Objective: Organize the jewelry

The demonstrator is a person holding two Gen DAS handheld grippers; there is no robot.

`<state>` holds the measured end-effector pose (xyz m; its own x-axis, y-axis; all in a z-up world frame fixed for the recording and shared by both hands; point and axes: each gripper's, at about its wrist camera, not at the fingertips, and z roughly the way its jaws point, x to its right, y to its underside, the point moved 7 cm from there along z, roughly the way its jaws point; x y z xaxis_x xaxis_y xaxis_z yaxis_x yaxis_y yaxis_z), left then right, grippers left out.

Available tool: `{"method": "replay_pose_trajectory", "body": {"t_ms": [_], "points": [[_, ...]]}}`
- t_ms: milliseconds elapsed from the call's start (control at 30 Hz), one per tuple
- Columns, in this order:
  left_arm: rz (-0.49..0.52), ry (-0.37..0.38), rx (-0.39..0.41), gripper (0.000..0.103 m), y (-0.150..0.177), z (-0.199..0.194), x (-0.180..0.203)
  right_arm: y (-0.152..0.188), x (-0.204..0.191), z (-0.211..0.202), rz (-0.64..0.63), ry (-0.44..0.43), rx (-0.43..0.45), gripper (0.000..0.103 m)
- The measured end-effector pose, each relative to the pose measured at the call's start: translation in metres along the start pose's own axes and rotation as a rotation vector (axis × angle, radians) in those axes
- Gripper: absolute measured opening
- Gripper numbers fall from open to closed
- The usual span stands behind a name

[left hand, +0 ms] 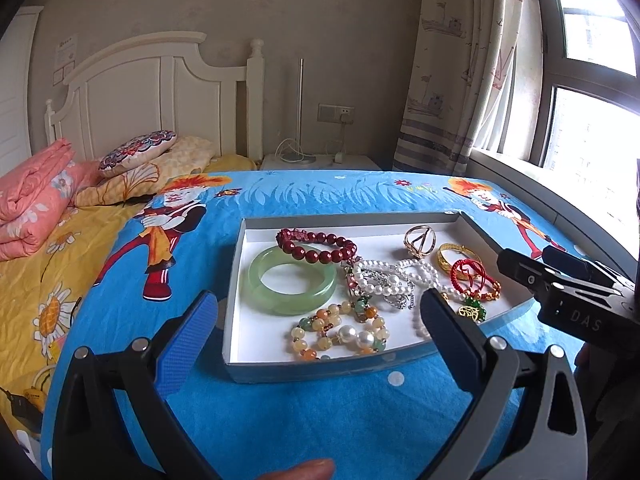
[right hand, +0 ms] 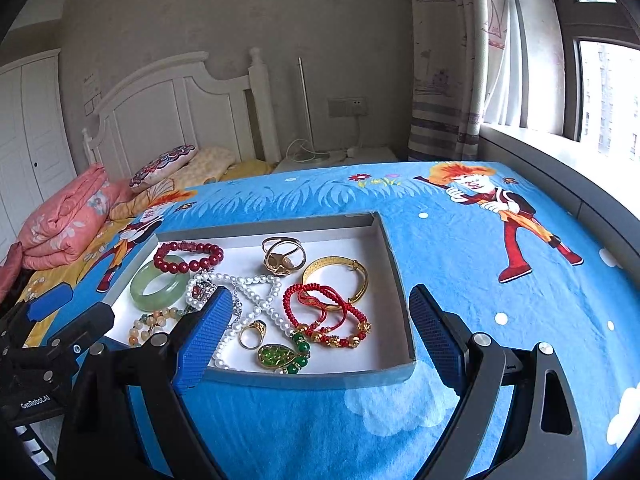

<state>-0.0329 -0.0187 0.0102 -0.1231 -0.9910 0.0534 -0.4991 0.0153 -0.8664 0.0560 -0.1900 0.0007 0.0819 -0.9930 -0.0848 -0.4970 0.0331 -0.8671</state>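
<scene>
A shallow grey tray (left hand: pixel 304 370) (right hand: pixel 394 264) with a white floor lies on the blue cartoon cloth. In it are a green jade bangle (left hand: pixel 292 280) (right hand: pixel 160 285), a dark red bead bracelet (left hand: pixel 316 242) (right hand: pixel 188 258), a pearl necklace (left hand: pixel 394 276) (right hand: pixel 256 292), a gold bangle (right hand: pixel 336 280), a red cord bracelet (right hand: pixel 324 314), a yellow bead bracelet (left hand: pixel 340 334), a gold ring (right hand: pixel 253 334) and a green pendant (right hand: pixel 282 356). My left gripper (left hand: pixel 318 312) is open above the tray's near side. My right gripper (right hand: pixel 320 330) is open above the tray's near right part. Both are empty.
The tray sits on a table with a blue cloth (left hand: pixel 320 420) beside a bed with a yellow sheet (left hand: pixel 48 280), pink quilt (left hand: pixel 32 204) and pillows. A window (right hand: pixel 600 92) and curtain are at the right. The right gripper's body (left hand: pixel 568 284) shows in the left wrist view.
</scene>
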Motion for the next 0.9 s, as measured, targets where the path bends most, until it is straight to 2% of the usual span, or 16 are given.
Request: {"method": "replay_pose_trajectory", "body": {"t_ms": [600,700,733,833,900], "points": [[0.032,-0.020,-0.026,0.101,0.003,0.002,0.005,0.002,-0.003,-0.001,-0.013,-0.031,-0.014,0.086],[0.025,-0.060,-0.016,0.100,0.003,-0.003,0.002,0.006,-0.004,-0.003,-0.020,-0.048,-0.030,0.086],[0.032,-0.053,-0.053,0.100,0.005,-0.001,0.003,0.008,-0.005,-0.004,-0.029,-0.053,-0.043,0.086],[0.010,0.042,-0.250,0.100,0.025,0.006,0.007,0.025,-0.012,-0.011,-0.096,-0.080,-0.127,0.086],[-0.038,0.062,-0.325,0.100,0.039,0.006,0.004,0.045,-0.018,-0.015,-0.149,-0.109,-0.202,0.086]]}}
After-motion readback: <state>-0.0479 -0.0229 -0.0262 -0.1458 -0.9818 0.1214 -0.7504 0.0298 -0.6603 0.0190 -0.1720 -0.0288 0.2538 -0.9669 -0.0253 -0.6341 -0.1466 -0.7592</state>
